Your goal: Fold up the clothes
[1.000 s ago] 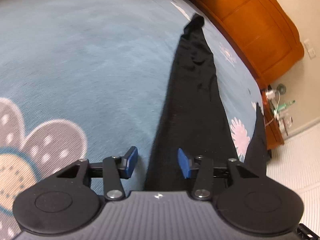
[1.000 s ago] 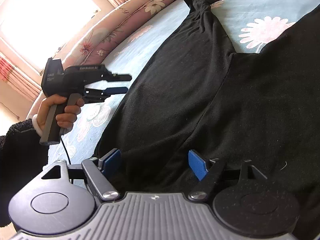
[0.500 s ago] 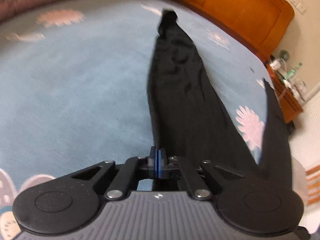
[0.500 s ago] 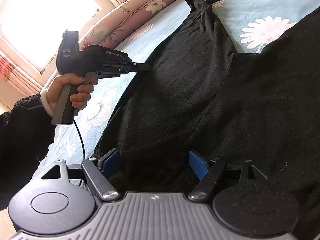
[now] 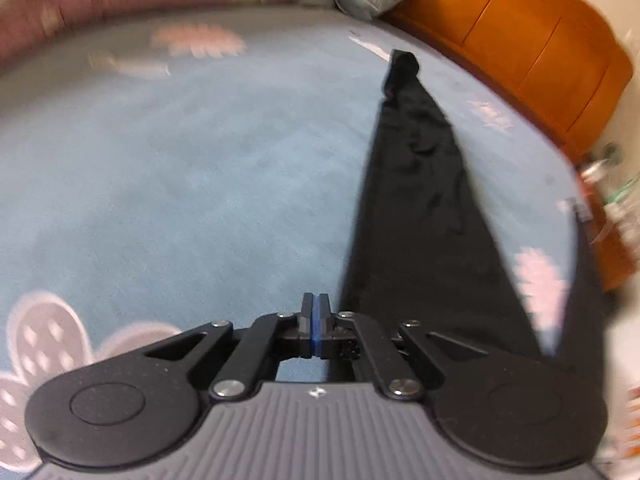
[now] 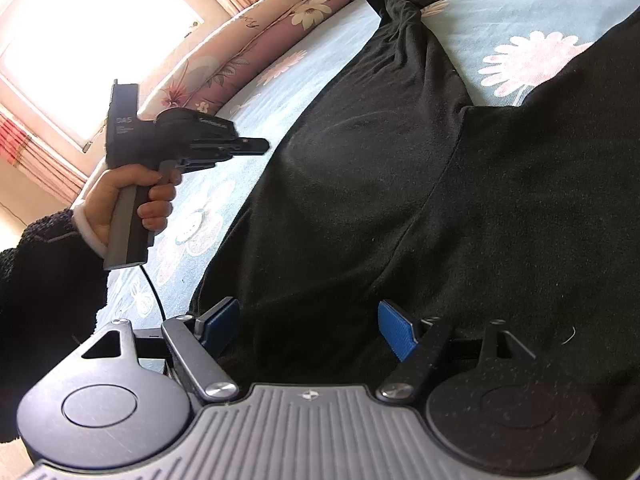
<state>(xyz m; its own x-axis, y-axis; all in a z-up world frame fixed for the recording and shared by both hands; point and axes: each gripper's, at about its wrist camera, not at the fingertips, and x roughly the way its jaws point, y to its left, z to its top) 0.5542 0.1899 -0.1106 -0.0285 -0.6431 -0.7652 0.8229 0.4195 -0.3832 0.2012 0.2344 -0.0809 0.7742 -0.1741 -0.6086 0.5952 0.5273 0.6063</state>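
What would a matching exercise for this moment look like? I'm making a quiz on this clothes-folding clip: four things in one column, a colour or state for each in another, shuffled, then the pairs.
Things:
1. left gripper
2. right gripper
3. black garment
4. headboard

Colour or state:
A. orange wood
B. jaws wide apart, over dark cloth
C. spread out on the blue flowered bedspread
D. jaws shut, nothing between the pads

Pairs: 1-D, 2-B, 3-C, 4-A
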